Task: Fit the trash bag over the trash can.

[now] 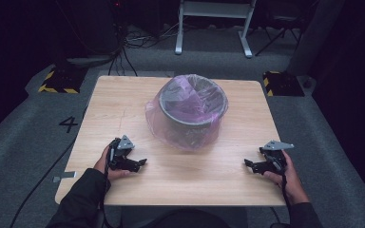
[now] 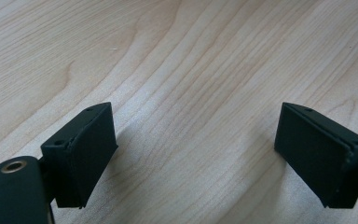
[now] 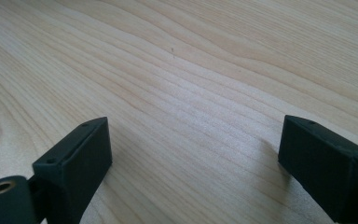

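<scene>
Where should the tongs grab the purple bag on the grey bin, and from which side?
Probably the loose skirt of the purple bag that drapes down outside the grey bin, on the near side facing the person. There the film bunches into folds on the table, thin enough to pinch. Both the left tongs and the right tongs rest open on that side.
</scene>
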### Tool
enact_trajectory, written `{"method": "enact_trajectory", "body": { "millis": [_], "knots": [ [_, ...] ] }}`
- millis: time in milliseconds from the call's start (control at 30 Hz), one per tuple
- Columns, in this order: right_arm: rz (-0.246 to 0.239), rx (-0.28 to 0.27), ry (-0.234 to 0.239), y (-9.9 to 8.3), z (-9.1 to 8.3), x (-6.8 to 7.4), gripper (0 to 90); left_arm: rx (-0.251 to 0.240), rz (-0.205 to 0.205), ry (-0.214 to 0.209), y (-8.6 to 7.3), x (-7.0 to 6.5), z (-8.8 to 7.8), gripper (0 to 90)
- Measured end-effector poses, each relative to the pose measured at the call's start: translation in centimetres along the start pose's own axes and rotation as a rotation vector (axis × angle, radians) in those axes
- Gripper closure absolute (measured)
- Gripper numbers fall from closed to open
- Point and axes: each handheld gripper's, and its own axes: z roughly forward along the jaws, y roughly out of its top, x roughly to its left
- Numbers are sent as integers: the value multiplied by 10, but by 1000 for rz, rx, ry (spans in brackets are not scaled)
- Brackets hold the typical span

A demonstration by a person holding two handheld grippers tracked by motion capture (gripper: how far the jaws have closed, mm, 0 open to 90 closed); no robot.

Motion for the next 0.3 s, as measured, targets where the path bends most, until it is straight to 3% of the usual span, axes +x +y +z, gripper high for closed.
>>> {"method": "enact_trajectory", "body": {
  "millis": [300],
  "knots": [
    [0,0,0,0,0,0,96,1,3,2,0,0,0,124]
  ]
}}
